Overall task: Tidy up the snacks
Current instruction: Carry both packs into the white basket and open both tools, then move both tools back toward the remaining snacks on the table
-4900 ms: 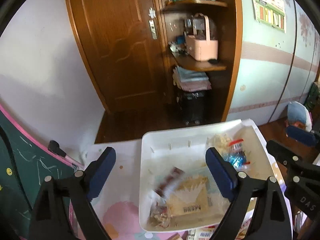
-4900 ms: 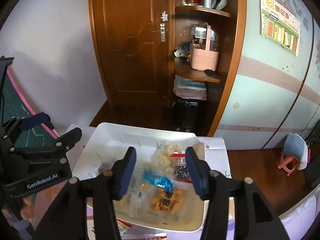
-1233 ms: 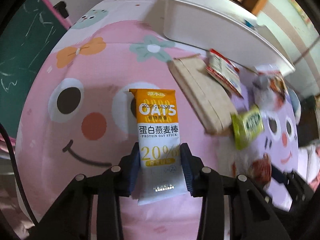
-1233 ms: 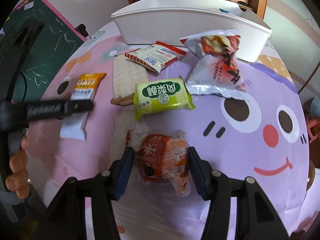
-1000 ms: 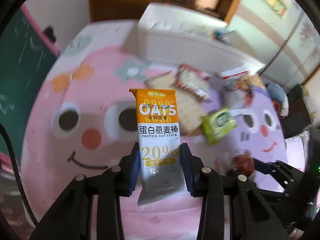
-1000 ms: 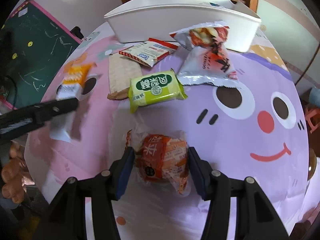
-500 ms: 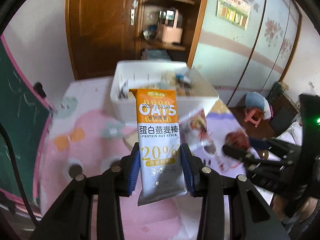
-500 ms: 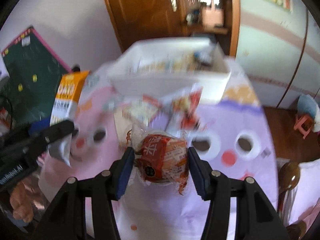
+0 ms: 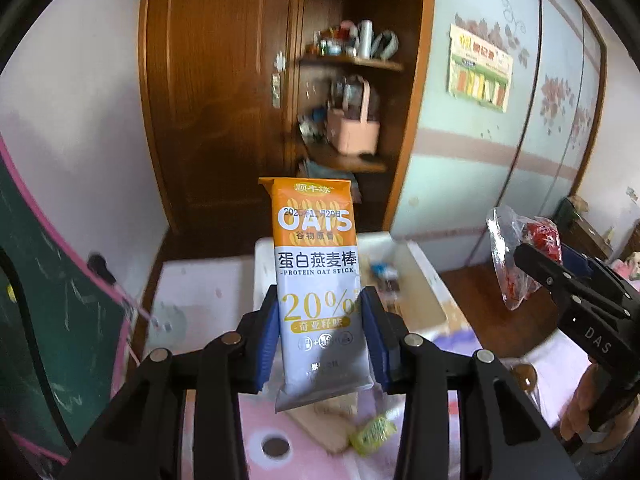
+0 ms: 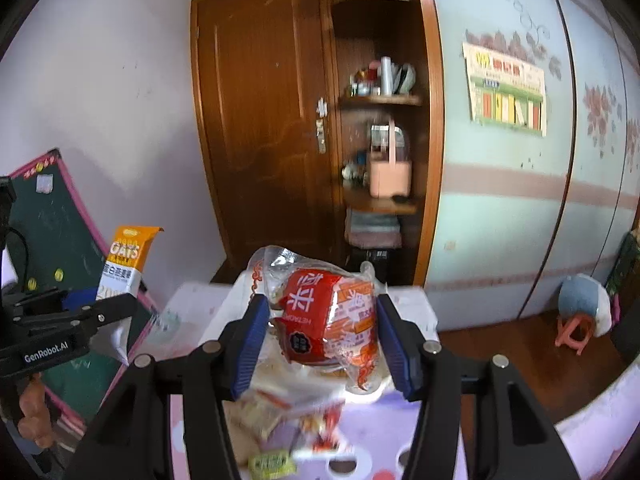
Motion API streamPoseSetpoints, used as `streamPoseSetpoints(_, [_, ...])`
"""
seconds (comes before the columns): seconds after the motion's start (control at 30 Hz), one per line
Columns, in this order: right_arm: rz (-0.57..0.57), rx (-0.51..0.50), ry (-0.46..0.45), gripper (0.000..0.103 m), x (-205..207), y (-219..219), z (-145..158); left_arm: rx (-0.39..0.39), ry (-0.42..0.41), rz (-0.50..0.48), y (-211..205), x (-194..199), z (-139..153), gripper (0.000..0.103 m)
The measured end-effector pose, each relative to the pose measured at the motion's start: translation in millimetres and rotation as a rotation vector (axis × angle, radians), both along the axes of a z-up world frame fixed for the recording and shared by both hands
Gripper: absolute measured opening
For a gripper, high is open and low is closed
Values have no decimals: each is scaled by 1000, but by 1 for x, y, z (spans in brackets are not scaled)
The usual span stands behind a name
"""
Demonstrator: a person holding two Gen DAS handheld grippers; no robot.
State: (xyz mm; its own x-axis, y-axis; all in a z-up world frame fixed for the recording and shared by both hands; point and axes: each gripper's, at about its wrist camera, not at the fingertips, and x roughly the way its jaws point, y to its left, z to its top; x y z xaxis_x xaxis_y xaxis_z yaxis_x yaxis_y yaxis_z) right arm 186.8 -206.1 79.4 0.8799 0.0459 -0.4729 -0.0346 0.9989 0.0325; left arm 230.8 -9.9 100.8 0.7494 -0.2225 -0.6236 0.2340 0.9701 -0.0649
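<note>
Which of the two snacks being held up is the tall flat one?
The orange and white oat stick in the left tongs, standing upright. The red packet in the right tongs is round and bulgy.

A lived-in family bedroom: brown wooden door (image 10: 260,128); corner shelves (image 10: 380,100) crowded with bottles; floral-printed wardrobe (image 10: 560,200); child's chalkboard (image 10: 52,240); pink cartoon-face cover on the surface (image 9: 272,440); small stool (image 10: 576,332).

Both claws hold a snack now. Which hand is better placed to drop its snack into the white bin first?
Probably left. Its claw grips the oat bar directly before the white bin, which fills the space behind it. The right claw holds the red pack over the bin's near edge.
</note>
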Motion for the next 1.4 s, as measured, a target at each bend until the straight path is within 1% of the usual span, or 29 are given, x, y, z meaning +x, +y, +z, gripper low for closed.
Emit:
streamPoseSetpoints(0.1, [-2,8,-11,55,24,0,11,18,-21,10,-8,27,13,38])
streamPoseSetpoints(0.23, [-13,22,-5,55,57,-2,13,26,18,26,-18,76,6,38])
streamPoseSetpoints(0.37, [-34,4,35,55,90,-1,0,19,61,24,-26,114,-22,38])
streamPoseSetpoints(0.5, [-50,-19,109,56,120,1,-26,23,103,5,-32,137,-53,39])
streamPoseSetpoints(0.53, [-50,-28,138,58,129,2,-36,24,116,3,-33,143,-62,39])
streamPoseSetpoints(0.57, [-46,-34,160,58,137,3,-44,22,136,-4,-34,150,-71,41])
streamPoseSetpoints(0.63, [-27,-45,220,61,150,5,-64,29,166,-22,-38,159,-86,59])
streamPoseSetpoints(0.67, [-20,-43,258,62,157,6,-75,33,176,-18,-38,162,-94,80])
streamPoseSetpoints(0.7, [-16,-40,277,62,159,7,-81,34,180,-7,-37,165,-101,86])
streamPoseSetpoints(0.8, [-21,-44,325,62,163,11,-98,29,184,12,-30,168,-113,86])
streamPoseSetpoints(0.9, [-22,-46,325,64,160,9,-99,5,205,29,-20,165,-121,86])
streamPoseSetpoints(0.97, [-15,-50,327,68,156,9,-98,-14,220,30,-13,161,-123,86])
streamPoseSetpoints(1.0, [-17,-53,326,69,152,9,-96,-24,225,33,-10,159,-123,86])
streamPoseSetpoints(1.1, [-18,-51,317,69,142,8,-90,-36,227,39,-3,151,-120,86])
streamPoseSetpoints(1.2, [-19,-49,319,69,131,7,-85,-33,219,40,0,135,-114,86])
streamPoseSetpoints(1.4, [-18,-90,301,69,100,12,-69,-14,176,10,3,96,-87,86])
